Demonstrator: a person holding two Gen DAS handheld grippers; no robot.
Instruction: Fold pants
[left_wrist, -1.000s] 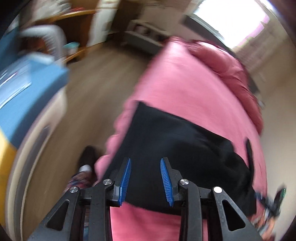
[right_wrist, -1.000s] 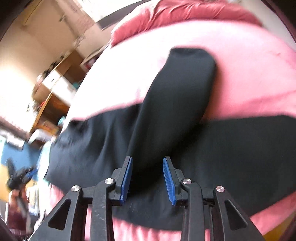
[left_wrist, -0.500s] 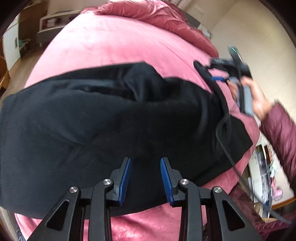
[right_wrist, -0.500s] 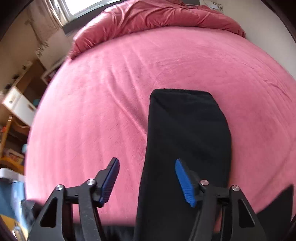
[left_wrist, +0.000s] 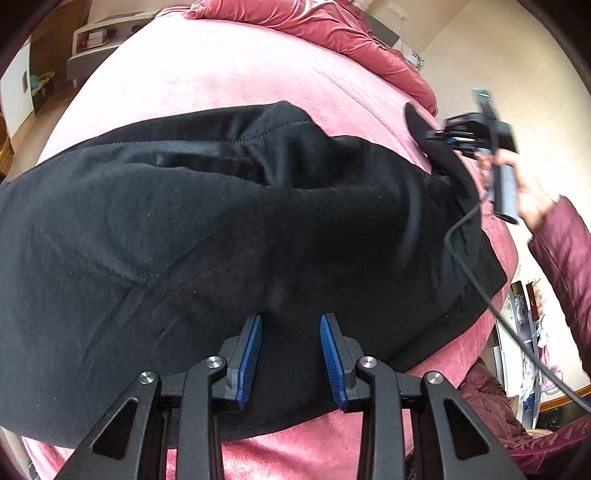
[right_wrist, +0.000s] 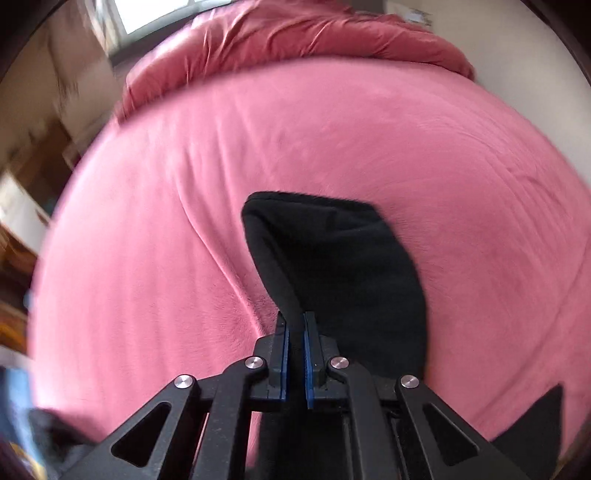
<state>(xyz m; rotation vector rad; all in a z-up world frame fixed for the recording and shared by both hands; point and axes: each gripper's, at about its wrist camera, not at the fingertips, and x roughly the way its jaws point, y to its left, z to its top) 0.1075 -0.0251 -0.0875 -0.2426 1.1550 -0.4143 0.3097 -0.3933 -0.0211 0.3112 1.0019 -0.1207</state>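
1. Black fleece pants lie spread across a pink plush bedspread, filling most of the left wrist view, with a rumpled fold near their far edge.
2. The left gripper hangs just over the near part of the pants; its blue-padded fingers stand apart with only dark cloth showing behind the gap (whether they touch the fabric cannot be told).
3. The right gripper has its blue pads drawn close together on a pinched edge of the pants, one leg of which runs away from it over the bedspread to a squared-off end.
4. In the left wrist view the right gripper shows at the far right, held by a hand in a maroon padded sleeve, with a black cable trailing from it over the pants.
5. A crumpled darker-pink duvet is heaped along the far side of the bed.
6. Beyond the bed stand a cream wall and, to the left, a pale low shelf unit on a wooden floor.
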